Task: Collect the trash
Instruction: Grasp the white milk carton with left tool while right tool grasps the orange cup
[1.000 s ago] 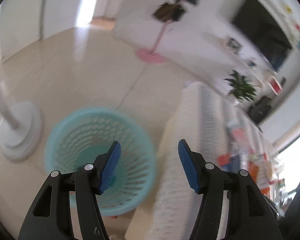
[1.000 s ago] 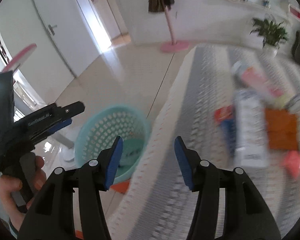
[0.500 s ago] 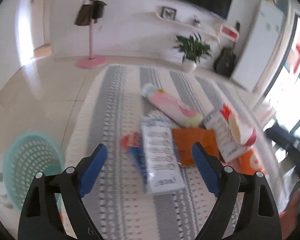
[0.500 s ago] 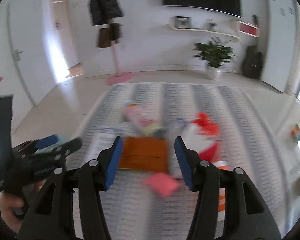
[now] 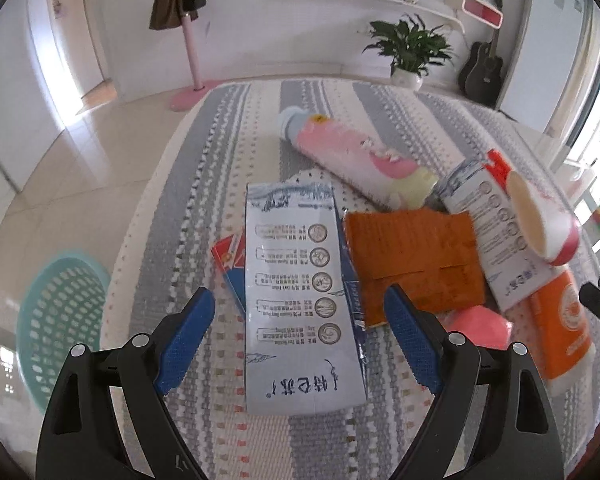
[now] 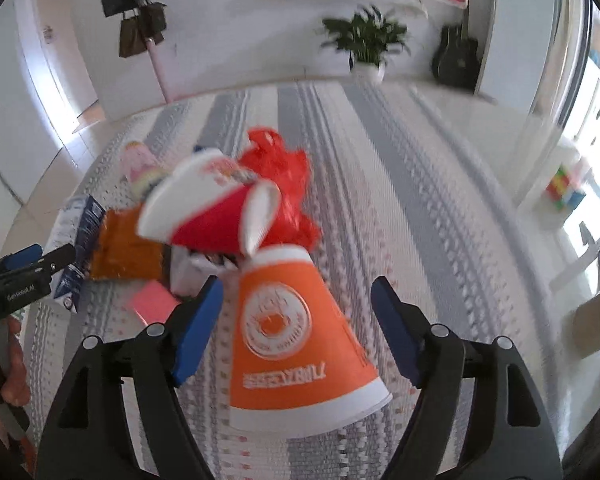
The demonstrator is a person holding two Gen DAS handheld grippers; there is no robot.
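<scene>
Trash lies in a heap on a striped rug (image 5: 204,168). My left gripper (image 5: 296,344) is open, its jaws either side of a flattened white-and-blue carton (image 5: 296,280). Beside the carton lie an orange wrapper (image 5: 416,252), a pink tube (image 5: 348,156), a second carton (image 5: 488,236), a red-and-white paper cup (image 5: 540,220) and a pink scrap (image 5: 480,328). My right gripper (image 6: 296,328) is open around an orange paper cup (image 6: 292,340) lying on its side. Behind it are the red-and-white cup (image 6: 212,208) and a red plastic bag (image 6: 288,176).
A teal perforated waste basket (image 5: 56,320) stands on the tiled floor left of the rug. A pink coat stand (image 5: 188,36), a potted plant (image 5: 412,48) and a guitar (image 5: 482,68) line the far wall. The left gripper shows at the right wrist view's left edge (image 6: 24,276).
Both grippers have swung away from the basket to the trash heap and come in close. The left jaws have opened wider around the carton; the right now frames the orange cup.
</scene>
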